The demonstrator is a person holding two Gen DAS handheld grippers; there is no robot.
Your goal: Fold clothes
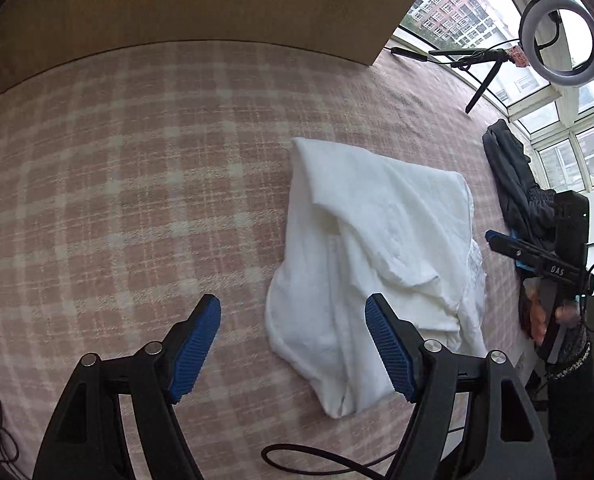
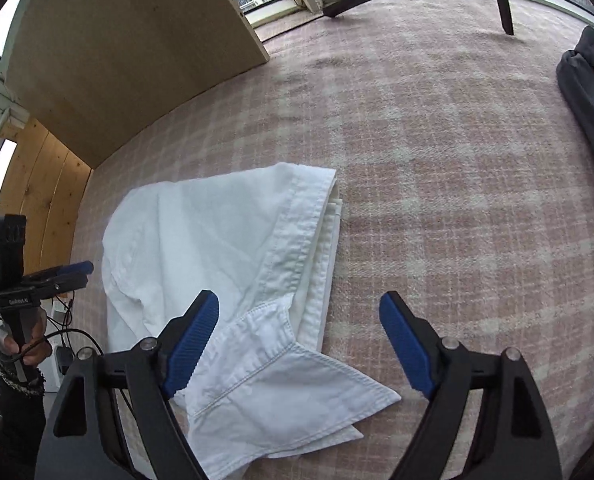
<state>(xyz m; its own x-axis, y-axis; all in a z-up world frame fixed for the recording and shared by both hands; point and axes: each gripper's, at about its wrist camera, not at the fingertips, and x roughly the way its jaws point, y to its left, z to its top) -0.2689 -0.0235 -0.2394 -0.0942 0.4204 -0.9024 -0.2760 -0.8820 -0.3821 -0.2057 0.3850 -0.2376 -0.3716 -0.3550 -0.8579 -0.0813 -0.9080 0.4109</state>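
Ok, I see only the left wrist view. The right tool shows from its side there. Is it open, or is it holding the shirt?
Observer: The right tool is open and holds nothing; the white shirt lies below its left finger.
Operator: Where is the collar? I see only wrinkles.
Observer: The collar lies flat at the shirt's near end, and its tip points right onto the plaid cover.
Operator: Can you see the button edge?
Observer: Yes, the stitched placket runs along the shirt's right side, down to the collar.
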